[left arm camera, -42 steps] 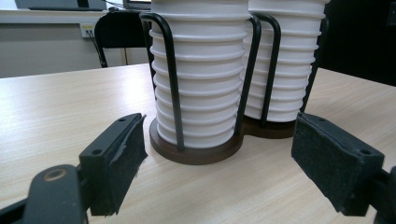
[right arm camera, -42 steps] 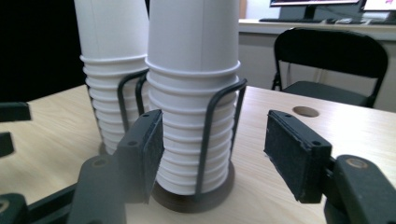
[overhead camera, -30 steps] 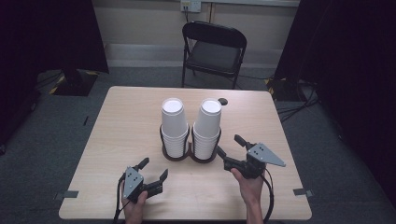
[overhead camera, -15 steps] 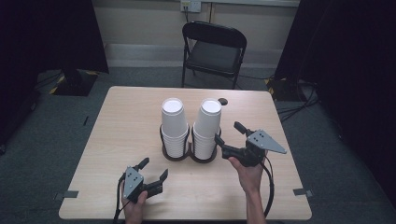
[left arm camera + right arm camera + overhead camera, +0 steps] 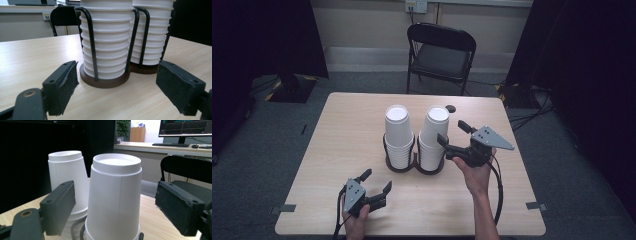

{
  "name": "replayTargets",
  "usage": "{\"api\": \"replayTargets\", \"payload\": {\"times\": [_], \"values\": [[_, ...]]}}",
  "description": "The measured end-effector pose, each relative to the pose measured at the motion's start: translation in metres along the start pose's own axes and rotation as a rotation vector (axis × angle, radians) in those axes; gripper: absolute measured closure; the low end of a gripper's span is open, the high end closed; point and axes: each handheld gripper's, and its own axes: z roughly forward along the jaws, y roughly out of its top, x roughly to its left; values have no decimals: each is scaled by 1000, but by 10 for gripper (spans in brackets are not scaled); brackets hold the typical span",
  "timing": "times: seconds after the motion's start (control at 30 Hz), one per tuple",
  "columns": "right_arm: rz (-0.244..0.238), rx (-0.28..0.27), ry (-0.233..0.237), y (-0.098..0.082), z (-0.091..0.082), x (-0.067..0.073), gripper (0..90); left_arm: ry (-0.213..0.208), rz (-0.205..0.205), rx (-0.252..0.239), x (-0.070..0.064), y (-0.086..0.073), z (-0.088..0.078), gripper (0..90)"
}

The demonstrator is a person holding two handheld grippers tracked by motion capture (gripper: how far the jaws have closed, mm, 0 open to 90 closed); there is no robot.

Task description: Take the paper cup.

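White ribbed cup stacks sit in a black wire holder with dark brown base on a light wood-grain surface; hand-held gripper black, grey-plated.

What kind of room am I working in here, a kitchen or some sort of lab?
Most likely a lab or recording studio, not a kitchen: black curtains flank a lone wooden table on grey carpet, a folding chair stands behind it, and a desk with a graph-filled monitor sits beyond.
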Motion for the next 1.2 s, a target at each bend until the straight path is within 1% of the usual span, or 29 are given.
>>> {"api": "replayTargets", "payload": {"times": [0.03, 0.13, 0.2, 0.23, 0.37, 0.4, 0.53, 0.6, 0.7, 0.83, 0.93, 1.0, 1.07, 1.2], "values": [[1, 0, 4, 2, 3, 0, 151, -1, -1, -1, 0, 0, 0, 173], [2, 1, 8, 4, 6, 0, 149, -2, 0, -1, 0, 0, 0, 173], [-7, -1, 13, 7, 8, 0, 136, -1, -1, 1, 0, 0, 0, 173], [-5, 2, 12, 9, 11, -1, 135, -7, -4, 1, 0, 0, 0, 173], [8, 1, 37, 12, 17, -5, 135, -11, -7, 0, 1, 0, 0, 178], [4, -1, 39, 13, 19, -6, 135, -11, -7, 0, 1, 0, 0, 178], [9, 11, 43, 14, 23, -7, 134, -7, -6, 5, 0, 0, 0, 178], [9, 23, 46, 15, 30, -8, 134, -15, -4, 4, 1, 0, 0, 177], [-3, 31, 42, 14, 37, -9, 135, -14, 3, 12, 0, 0, 1, 173], [7, 40, 51, 10, 43, -11, 135, -19, 16, 19, -1, 1, 2, 173], [11, 38, 55, 9, 47, -11, 135, -16, 11, 15, 0, 1, 1, 174], [13, 41, 50, 9, 48, -11, 135, -17, 11, 15, 0, 1, 1, 174], [31, 42, 57, 8, 51, -12, 135, -21, 18, 16, -1, 1, 1, 174], [20, 63, 45, 5, 57, -11, 135, -19, 7, 14, 0, 1, 1, 174]]}}
